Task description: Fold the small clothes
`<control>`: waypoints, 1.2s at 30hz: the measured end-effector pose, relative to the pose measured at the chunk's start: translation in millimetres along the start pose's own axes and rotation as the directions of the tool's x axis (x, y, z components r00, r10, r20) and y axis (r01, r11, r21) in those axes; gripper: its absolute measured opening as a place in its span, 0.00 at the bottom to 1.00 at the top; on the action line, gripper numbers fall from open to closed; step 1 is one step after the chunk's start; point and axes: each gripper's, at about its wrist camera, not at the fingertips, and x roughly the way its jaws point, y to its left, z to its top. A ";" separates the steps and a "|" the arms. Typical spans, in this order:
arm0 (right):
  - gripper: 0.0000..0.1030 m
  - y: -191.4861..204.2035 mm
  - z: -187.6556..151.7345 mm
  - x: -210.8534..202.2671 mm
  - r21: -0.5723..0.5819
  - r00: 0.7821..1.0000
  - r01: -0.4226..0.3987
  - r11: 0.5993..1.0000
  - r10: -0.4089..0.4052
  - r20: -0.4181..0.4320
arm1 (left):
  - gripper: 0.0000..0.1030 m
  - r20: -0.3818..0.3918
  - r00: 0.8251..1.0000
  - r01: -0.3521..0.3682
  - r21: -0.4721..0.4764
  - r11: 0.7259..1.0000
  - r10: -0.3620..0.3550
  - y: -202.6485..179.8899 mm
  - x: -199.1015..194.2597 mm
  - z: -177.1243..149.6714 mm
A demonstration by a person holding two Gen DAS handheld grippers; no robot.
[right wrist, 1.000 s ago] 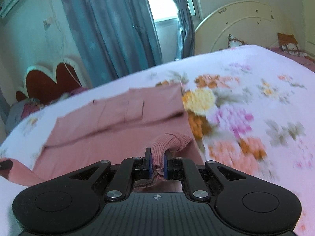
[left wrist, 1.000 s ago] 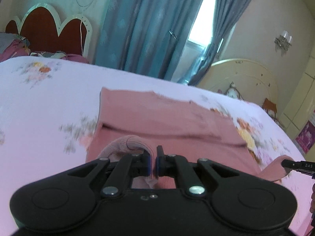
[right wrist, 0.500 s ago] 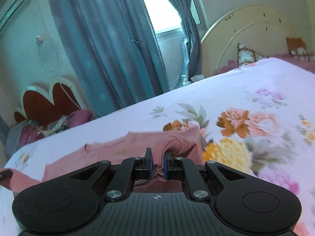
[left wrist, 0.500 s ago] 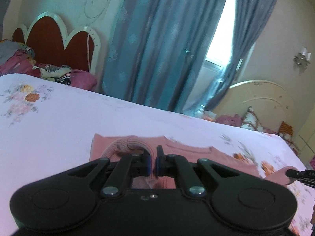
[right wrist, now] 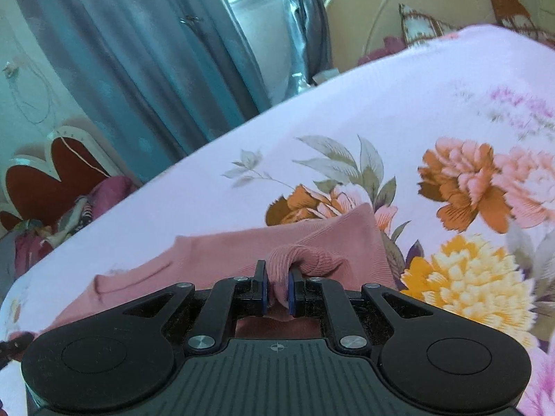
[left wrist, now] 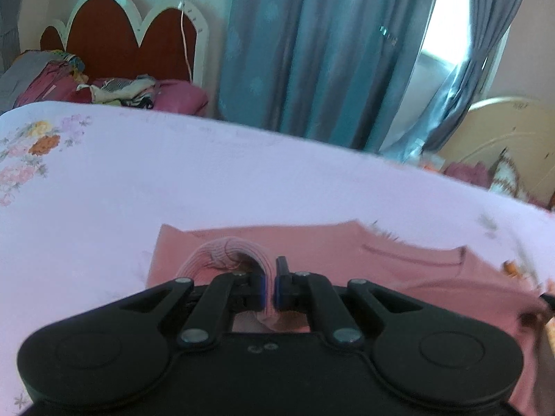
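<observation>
A dusty-pink knit garment (left wrist: 347,253) lies on a pink floral bedsheet (left wrist: 208,180). My left gripper (left wrist: 269,286) is shut on the garment's ribbed edge, which loops up beside its fingers. My right gripper (right wrist: 276,287) is shut on another ribbed edge of the same garment (right wrist: 208,253). Both hold the fabric low, just above the part that lies flat. The tip of the right gripper shows at the far right of the left wrist view (left wrist: 548,300).
Blue curtains (left wrist: 312,52) and a bright window stand behind the bed. A red scalloped headboard (left wrist: 121,41) with heaped clothes (left wrist: 104,90) is at back left. A cream headboard (right wrist: 433,10) with cushions is at back right. The bedsheet (right wrist: 451,173) stretches to the right.
Both grippers carried the held edges forward over the garment, then dipped lower toward the bed. Less of the flat garment shows ahead than a second ago.
</observation>
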 end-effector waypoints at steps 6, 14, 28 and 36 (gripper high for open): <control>0.42 -1.1 7.2 7.4 -0.037 1.000 -0.003 0.999 0.004 0.014 | 0.27 -0.023 0.997 -0.075 0.020 0.997 0.075 3.8 14.1 2.3; 0.67 -1.9 14.9 -2.8 -0.168 0.996 -0.052 0.984 0.063 0.060 | 0.62 0.052 0.999 0.008 0.041 0.999 -0.010 30.4 -8.8 16.8; 0.56 -2.6 6.1 39.5 -0.307 0.997 -0.075 0.949 0.065 -0.045 | 0.59 -0.053 0.998 0.027 0.143 0.989 -0.020 24.2 38.1 7.9; 0.23 2.5 2.7 55.7 -0.393 0.996 -0.076 0.916 0.054 -0.066 | 0.21 -0.063 0.996 0.078 0.169 0.982 -0.069 26.4 44.5 2.2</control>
